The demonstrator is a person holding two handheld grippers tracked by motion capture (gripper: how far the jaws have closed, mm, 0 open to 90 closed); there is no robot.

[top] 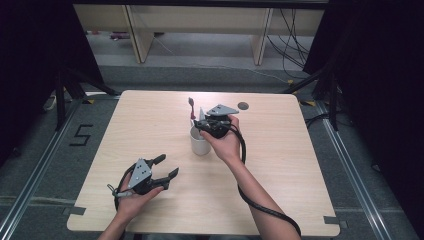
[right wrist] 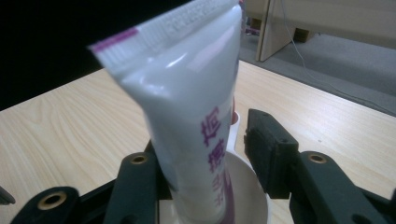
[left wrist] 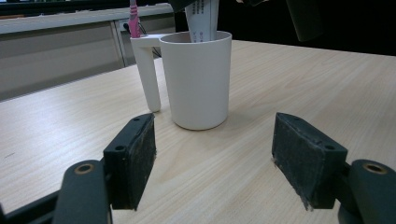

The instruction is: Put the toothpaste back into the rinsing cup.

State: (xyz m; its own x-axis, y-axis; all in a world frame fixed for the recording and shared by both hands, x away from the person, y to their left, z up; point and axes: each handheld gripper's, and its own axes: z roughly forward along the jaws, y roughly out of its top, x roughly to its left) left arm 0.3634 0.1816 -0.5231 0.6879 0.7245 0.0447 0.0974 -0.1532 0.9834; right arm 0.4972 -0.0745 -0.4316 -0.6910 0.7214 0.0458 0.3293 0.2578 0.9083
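Item: white toothpaste tube (right wrist: 187, 116) standing in white mug (left wrist: 198, 79), mid-table (top: 280, 165).
Right gripper (top: 215, 125) above mug, jaws parted, tube between them, unpressed; left gripper (top: 162, 172) near mug, jaws wide, empty; pink toothbrush (left wrist: 134, 21) behind mug.

The table (top: 280, 165) is pale wood-grain laminate, smooth with a soft sheen, and the mug (left wrist: 198, 77) on it looks like matt white plastic or ceramic, smooth all over. The tube (right wrist: 196, 116) in the mug is glossy white plastic with purple print and a finely ribbed crimped end, beside a pink plastic toothbrush (left wrist: 134, 18). The left gripper (left wrist: 215, 158) has matt black plastic jaws faced with rough, dark, slightly frayed pads (left wrist: 140, 154), the right gripper (right wrist: 205, 168) is the same matt black plastic with brassy metal rivets, and each carries a dull grey metal plate (top: 141, 172).
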